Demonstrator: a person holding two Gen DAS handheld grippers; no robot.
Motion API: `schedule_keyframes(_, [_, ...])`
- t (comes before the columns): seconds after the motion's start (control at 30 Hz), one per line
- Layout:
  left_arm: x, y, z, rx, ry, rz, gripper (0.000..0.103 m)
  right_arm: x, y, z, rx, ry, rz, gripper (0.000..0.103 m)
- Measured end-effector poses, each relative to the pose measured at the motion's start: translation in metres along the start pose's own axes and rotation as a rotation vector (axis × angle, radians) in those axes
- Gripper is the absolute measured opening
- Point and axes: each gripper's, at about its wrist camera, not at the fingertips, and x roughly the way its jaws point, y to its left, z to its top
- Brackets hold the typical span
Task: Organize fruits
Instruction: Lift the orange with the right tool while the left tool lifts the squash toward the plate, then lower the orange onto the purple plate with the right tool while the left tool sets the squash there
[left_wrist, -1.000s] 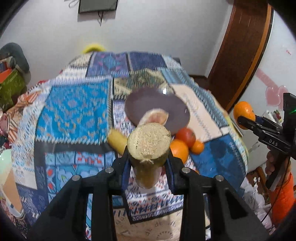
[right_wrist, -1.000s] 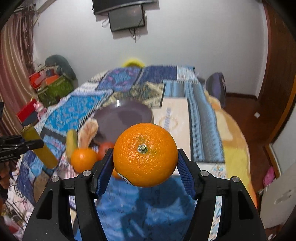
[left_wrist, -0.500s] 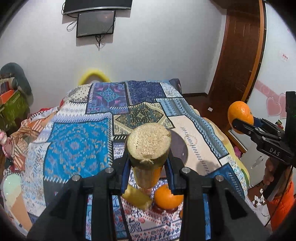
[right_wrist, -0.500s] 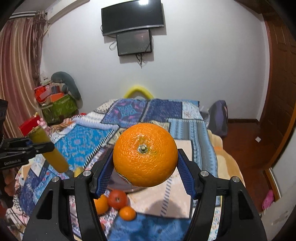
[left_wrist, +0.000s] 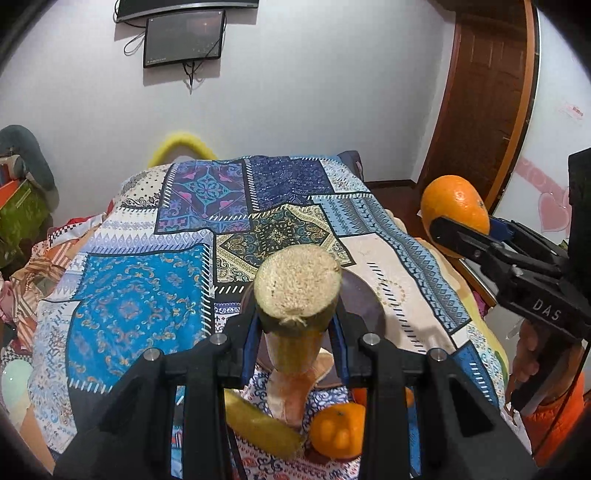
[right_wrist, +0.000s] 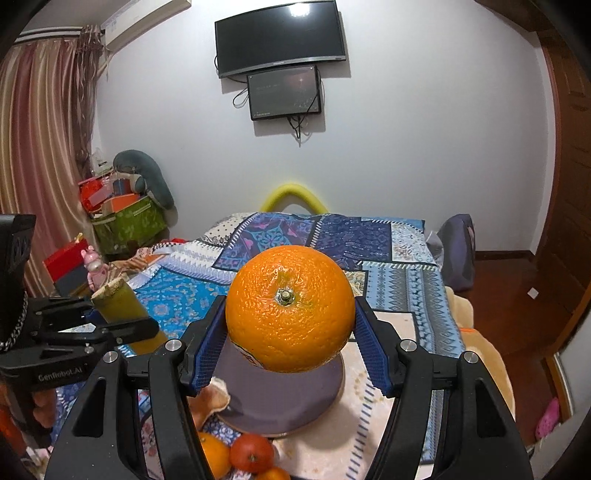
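The left hand-held gripper (left_wrist: 297, 334) is clamping a cut length of sugarcane (left_wrist: 297, 295) between its blue pads, the fibrous pale end facing the camera. In the right wrist view the same stalk is showing at 9 o'clock, tilted. The right hand-held gripper (right_wrist: 290, 339) is gripping a large orange (right_wrist: 290, 308), stem end toward the lens. Both are hanging above a bed covered by a patchwork quilt (left_wrist: 147, 302). A dark plate (right_wrist: 280, 398) is lying on the quilt beneath the orange. At the plate's 7 o'clock edge a peeled rind piece (right_wrist: 210, 400) is resting, and nearer, at 6 o'clock, a tomato (right_wrist: 252, 452) and small tangerines (left_wrist: 338, 430) are sitting beside a yellow fruit (left_wrist: 260, 426).
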Motion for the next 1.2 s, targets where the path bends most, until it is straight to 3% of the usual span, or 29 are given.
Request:
schedule_keyframes(0.33, [0.047,0.014,-0.011,0.005,0.058,-0.002,0.033,0.061,-0.011,-0.020,-0.011,0.128,-0.010,0.062])
schedule_keyframes(0.6, [0.072,0.020,-0.005,-0.017,0.068,-0.049,0.033,0.099,-0.020,-0.037,-0.025,0.247,-0.028,0.062])
schedule_keyframes(0.9, [0.110,0.039,0.006,-0.113,0.128,-0.095,0.033,0.127,-0.023,-0.045,-0.038,0.326,-0.018,0.062])
schedule_keyframes(1.2, [0.142,0.039,0.007,-0.108,0.185,-0.055,0.033,0.146,-0.022,-0.049,-0.071,0.374,-0.012,0.063])
